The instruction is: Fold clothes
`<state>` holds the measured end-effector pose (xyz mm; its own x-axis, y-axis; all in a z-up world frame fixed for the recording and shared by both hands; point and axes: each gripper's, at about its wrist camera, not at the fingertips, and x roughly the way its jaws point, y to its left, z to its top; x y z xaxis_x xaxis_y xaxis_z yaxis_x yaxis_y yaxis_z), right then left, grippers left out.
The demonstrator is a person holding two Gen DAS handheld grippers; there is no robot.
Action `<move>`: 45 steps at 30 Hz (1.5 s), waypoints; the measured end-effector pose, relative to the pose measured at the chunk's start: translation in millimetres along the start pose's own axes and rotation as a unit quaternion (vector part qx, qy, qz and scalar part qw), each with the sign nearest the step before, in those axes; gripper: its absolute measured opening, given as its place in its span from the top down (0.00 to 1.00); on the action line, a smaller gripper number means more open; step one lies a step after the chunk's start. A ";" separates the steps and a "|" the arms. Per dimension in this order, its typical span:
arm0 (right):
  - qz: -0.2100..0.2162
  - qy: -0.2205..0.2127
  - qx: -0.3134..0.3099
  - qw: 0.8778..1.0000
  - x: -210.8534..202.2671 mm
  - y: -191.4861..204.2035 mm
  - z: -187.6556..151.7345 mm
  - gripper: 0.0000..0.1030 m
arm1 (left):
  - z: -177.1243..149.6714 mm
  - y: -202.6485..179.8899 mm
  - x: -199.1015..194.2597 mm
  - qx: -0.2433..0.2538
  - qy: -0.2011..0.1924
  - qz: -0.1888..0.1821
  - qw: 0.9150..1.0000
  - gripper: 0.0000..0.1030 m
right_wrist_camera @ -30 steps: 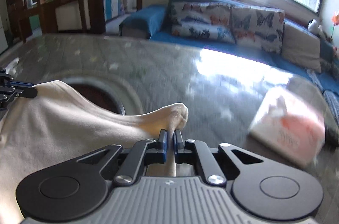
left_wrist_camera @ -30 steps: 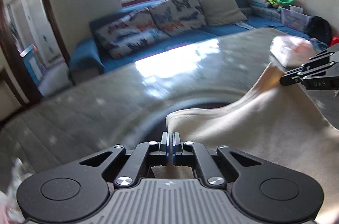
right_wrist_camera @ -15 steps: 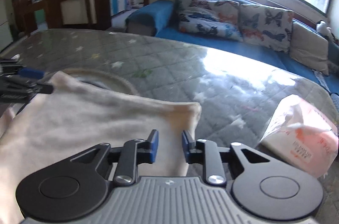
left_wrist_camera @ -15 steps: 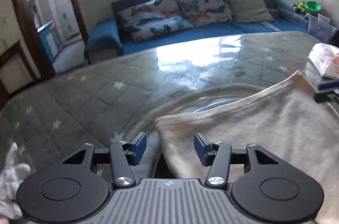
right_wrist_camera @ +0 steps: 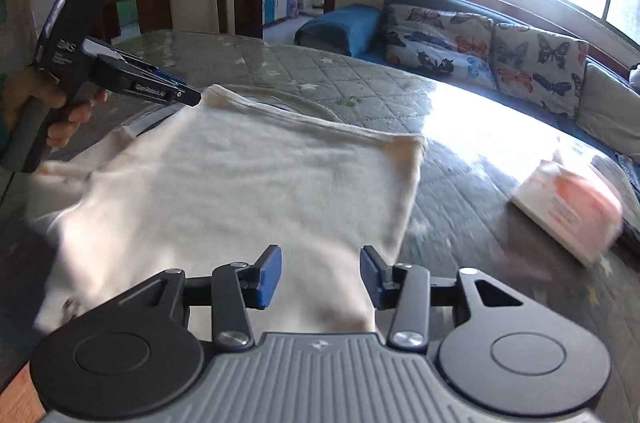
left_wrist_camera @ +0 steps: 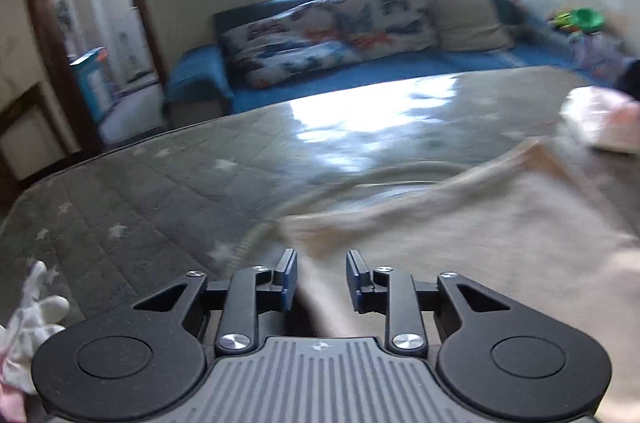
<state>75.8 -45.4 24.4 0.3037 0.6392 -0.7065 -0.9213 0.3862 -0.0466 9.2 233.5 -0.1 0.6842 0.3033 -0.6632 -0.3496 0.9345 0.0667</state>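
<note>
Two grippers are seen over a cream garment [right_wrist_camera: 248, 191] that is spread flat on a grey quilted table cover [right_wrist_camera: 320, 71] with small stars. The right gripper [right_wrist_camera: 320, 277] is held with its blue pads [right_wrist_camera: 268, 277] wide apart, and nothing is gripped between them; the near edge of the garment lies below the gap. The left gripper [left_wrist_camera: 321, 279] is also spread open and empty, with the left part of the garment under it. In the right wrist view the left gripper [right_wrist_camera: 176, 93] is seen from the side, held by a hand [right_wrist_camera: 56, 111], and its tip is just beside the far left corner of the garment. A white and pink packet [right_wrist_camera: 568, 207] is lying on the table cover to the right, apart from the garment. A blue sofa [left_wrist_camera: 360, 75] with butterfly cushions [right_wrist_camera: 480, 43] is seen behind the table.
</note>
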 end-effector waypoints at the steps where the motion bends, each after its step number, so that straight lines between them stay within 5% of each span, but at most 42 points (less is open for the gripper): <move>1: -0.005 0.000 0.003 1.000 -5.3 1.1 -6.0 0.57 | -5.7 -6.2 -10.0 0.007 0.000 -0.021 1.000 0.59; 9: -0.034 0.002 0.023 0.999 -36.8 10.0 -50.4 0.55 | -68.6 -39.2 -62.7 0.042 0.017 -0.087 0.995 0.59; 14: -0.043 0.000 0.046 0.998 -42.2 10.5 -69.0 0.55 | -96.8 -33.7 -67.8 0.042 0.022 -0.066 0.997 0.59; 17: -0.037 -0.015 0.077 0.996 -55.7 1.5 -72.1 0.54 | -99.0 -29.3 -69.5 0.041 0.017 -0.063 0.997 0.59; 23: -0.096 -0.041 0.165 0.981 -88.0 -46.6 -90.8 0.54 | -101.5 -26.2 -70.5 0.054 0.008 -0.049 0.997 0.59; 29: -0.140 -0.017 0.225 0.964 -90.9 -92.3 -117.0 0.54 | -98.7 -18.6 -66.1 0.058 0.012 -0.028 0.998 0.59; 45: -0.225 -0.002 0.161 0.961 -38.3 -124.1 -86.9 0.53 | -98.0 -22.4 -62.7 0.053 0.011 -0.027 0.998 0.59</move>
<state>157.5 -175.6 -4.1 0.6555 0.3616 -0.6630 -0.5731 0.8099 -0.1248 -88.6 175.3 -33.1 0.6861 0.2487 -0.6837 -0.2423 0.9642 0.1075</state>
